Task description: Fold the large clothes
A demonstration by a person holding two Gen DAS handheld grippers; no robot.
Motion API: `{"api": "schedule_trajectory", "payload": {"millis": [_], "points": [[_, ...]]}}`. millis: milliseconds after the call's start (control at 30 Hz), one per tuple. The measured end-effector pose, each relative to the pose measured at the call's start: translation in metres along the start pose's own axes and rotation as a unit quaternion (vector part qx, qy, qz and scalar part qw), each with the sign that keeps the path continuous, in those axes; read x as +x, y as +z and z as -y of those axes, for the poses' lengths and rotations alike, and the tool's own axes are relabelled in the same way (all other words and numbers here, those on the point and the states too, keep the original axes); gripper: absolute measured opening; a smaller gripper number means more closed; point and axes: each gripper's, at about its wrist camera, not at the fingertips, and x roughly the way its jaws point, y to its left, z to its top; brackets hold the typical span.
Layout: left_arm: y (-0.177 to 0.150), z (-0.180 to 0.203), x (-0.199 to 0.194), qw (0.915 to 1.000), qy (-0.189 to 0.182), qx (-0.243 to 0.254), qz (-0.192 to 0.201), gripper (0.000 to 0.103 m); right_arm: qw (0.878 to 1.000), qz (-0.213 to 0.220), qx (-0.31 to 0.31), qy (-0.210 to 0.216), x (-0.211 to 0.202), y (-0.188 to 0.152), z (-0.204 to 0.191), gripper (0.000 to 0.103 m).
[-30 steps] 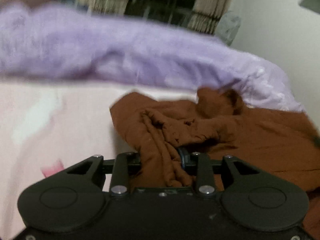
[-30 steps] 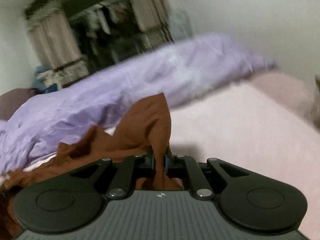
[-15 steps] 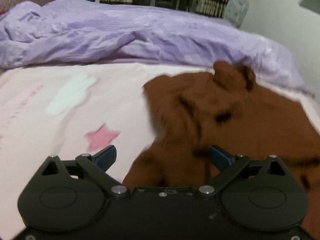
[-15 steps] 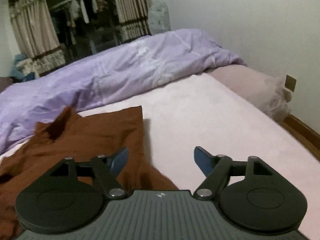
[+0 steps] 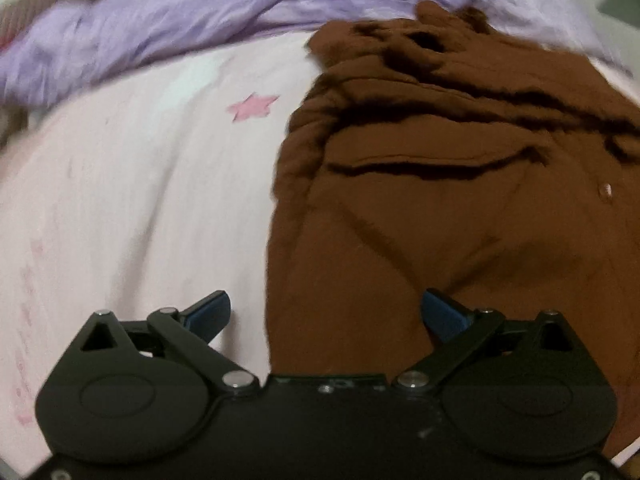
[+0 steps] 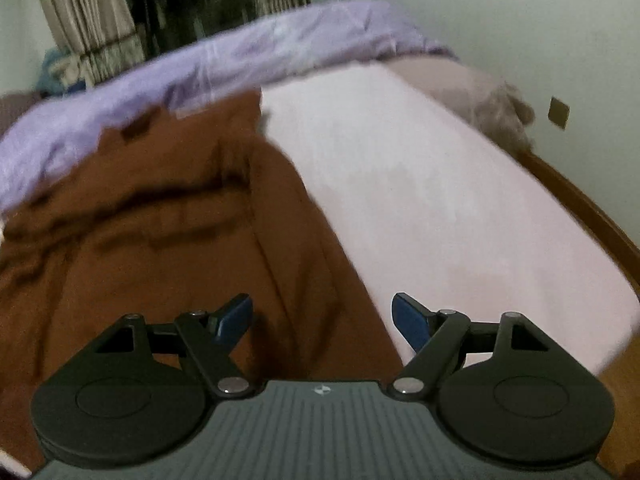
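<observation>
A large brown garment lies spread and wrinkled on the pink bed sheet, with a pocket flap and a button showing. My left gripper hovers open over its left edge, one blue fingertip above the sheet and the other above the cloth, nothing held. In the right wrist view the same garment fills the left half. My right gripper stands open over its right edge, empty, with the right fingertip above the bare sheet.
A rumpled purple duvet runs along the far side of the bed behind the garment. A pinkish pillow and the wooden bed frame border the right side. Curtains and a wall stand beyond.
Both grippers were shut on bunched brown cloth a second ago. They have opened and let it drop flat, then pulled back toward the near edge of the garment and tipped downward.
</observation>
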Motion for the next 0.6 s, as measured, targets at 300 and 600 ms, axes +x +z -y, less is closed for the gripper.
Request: {"api": "schedule_trajectory", "payload": {"millis": [300,600], "points": [[-0.011,-0.015,0.000,0.9987,-0.039,-0.019,-0.028,0.103,1.000,-0.016,-0.018,0.017,0.006,-0.013,-0.009,0.103],[-0.013,0.002,-0.018,0.9944,-0.091,0.038,-0.037,0.103,0.997,0.012,-0.034,0.066,-0.001,-0.012,-0.022,0.067]]}}
